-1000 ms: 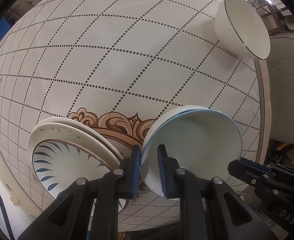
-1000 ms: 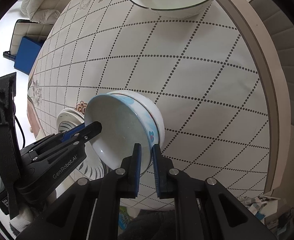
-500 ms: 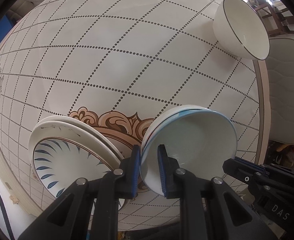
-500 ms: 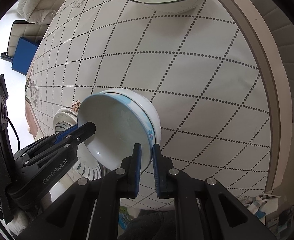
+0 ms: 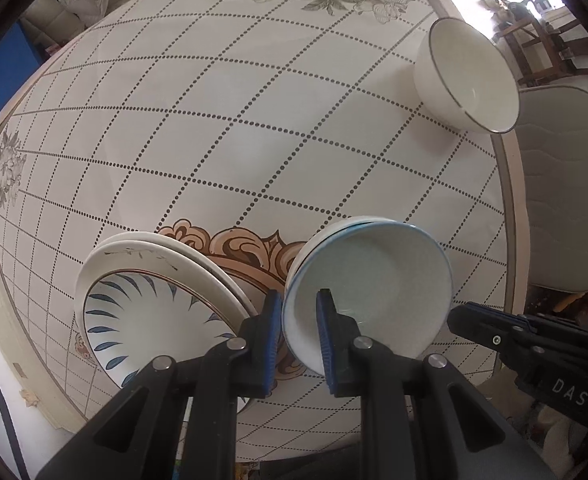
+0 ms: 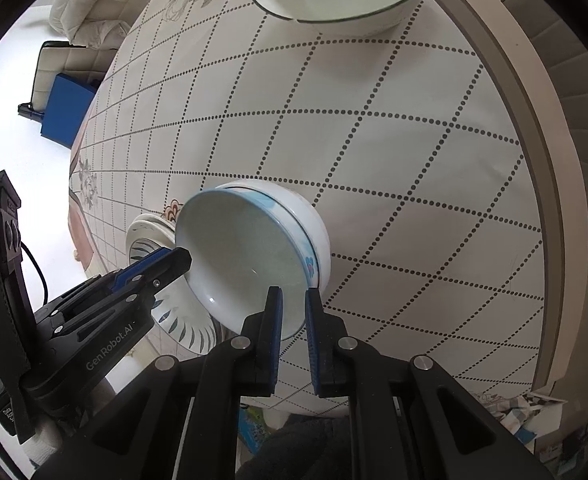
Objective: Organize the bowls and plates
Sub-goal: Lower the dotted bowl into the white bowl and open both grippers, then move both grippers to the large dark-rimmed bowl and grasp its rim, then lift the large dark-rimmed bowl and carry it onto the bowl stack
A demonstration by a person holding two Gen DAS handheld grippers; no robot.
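Both the left gripper (image 5: pixel 299 330) and right gripper (image 6: pixel 293 320) clamp opposite rims of the nested bowls (image 6: pixel 254 256) beside stacked plates (image 5: pixel 150 312) (already gathered); one dark-rimmed bowl (image 5: pixel 468 76) sits well apart.

Blue-rimmed white bowl (image 5: pixel 378 288); blue-leafed plate (image 5: pixel 150 320) (dotted-lattice tablecloth (image 5: pixel 222 120))

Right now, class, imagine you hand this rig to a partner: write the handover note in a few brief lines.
Left gripper: shut on the near rim of the stacked blue-rimmed white bowls.
Right gripper: shut on the same stack's opposite rim.
Stacked blue-leaf patterned plates sit beside the bowls on the round patterned table.
Large white dark-rimmed bowl stands alone at the far edge.
Done: plates stacked, two bowls nested.
Left: probably nest bowls with the large one.
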